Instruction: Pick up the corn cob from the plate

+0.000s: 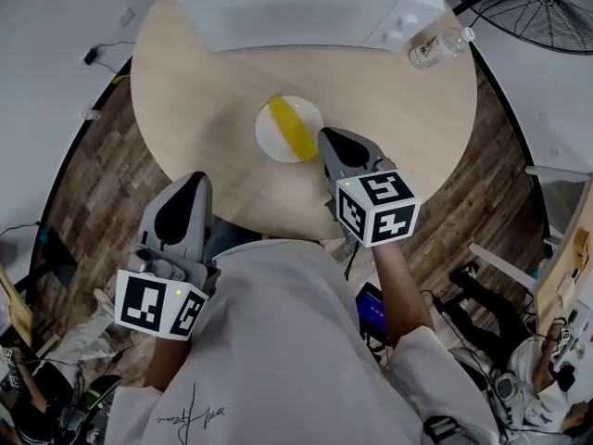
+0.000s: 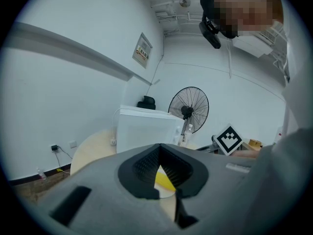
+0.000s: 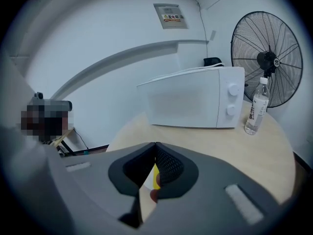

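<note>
A yellow corn cob [image 1: 292,130] lies on a small white plate [image 1: 269,139] in the middle of the round wooden table [image 1: 204,91]. My right gripper [image 1: 326,135] is shut and empty, its tips just at the plate's right rim beside the cob. In the right gripper view the cob [image 3: 154,176] shows as a yellow sliver below the closed tips [image 3: 156,144]. My left gripper [image 1: 195,178] hangs back at the table's near edge, also shut with nothing in it. In the left gripper view its tips [image 2: 159,146] meet, with the cob [image 2: 164,180] seen beyond them.
A white microwave [image 1: 306,7] stands at the table's far side, with a clear water bottle [image 1: 437,44] to its right. A black floor fan [image 1: 528,3] stands beyond the table. Wood floor and cables lie around the table.
</note>
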Motion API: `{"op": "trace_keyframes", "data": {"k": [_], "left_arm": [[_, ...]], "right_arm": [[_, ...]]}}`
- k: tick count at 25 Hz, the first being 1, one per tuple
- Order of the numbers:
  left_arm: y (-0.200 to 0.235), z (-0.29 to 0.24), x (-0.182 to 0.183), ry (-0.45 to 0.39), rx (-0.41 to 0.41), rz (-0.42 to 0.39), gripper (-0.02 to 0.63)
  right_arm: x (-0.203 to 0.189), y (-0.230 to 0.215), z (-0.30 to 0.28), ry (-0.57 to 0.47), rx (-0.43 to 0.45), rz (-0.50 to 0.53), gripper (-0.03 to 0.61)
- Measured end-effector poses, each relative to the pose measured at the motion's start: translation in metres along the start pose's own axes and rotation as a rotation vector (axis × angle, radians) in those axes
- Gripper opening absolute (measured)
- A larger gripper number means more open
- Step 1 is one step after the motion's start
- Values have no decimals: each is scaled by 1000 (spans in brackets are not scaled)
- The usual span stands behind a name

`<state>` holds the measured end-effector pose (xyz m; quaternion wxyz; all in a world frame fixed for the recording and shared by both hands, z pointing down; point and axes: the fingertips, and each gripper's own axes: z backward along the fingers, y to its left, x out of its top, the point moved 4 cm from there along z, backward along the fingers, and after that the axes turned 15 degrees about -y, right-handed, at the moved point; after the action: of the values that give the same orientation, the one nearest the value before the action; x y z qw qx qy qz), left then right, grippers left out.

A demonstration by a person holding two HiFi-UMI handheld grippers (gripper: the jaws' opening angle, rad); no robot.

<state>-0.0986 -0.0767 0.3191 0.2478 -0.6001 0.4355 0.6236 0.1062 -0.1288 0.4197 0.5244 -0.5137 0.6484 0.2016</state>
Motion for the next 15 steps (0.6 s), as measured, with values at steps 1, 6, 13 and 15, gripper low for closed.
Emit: {"op": "trace_keyframes", "data": {"k": [1,6,13,15], "left_arm": [[1,0,0,0,1,1,-9],[7,2,4,-3,13,-6,-9],[12,8,0,-4,41,10,-9],[12,9,-2,-2,41,15,-9]], "right_arm": [[-1,0,-2,4,-1,0,15],[-6,-2,-13,19,1,-6,15],[-15,-1,-22,51,9,5,17],[-18,-1,-25,61,11,7,18]]}}
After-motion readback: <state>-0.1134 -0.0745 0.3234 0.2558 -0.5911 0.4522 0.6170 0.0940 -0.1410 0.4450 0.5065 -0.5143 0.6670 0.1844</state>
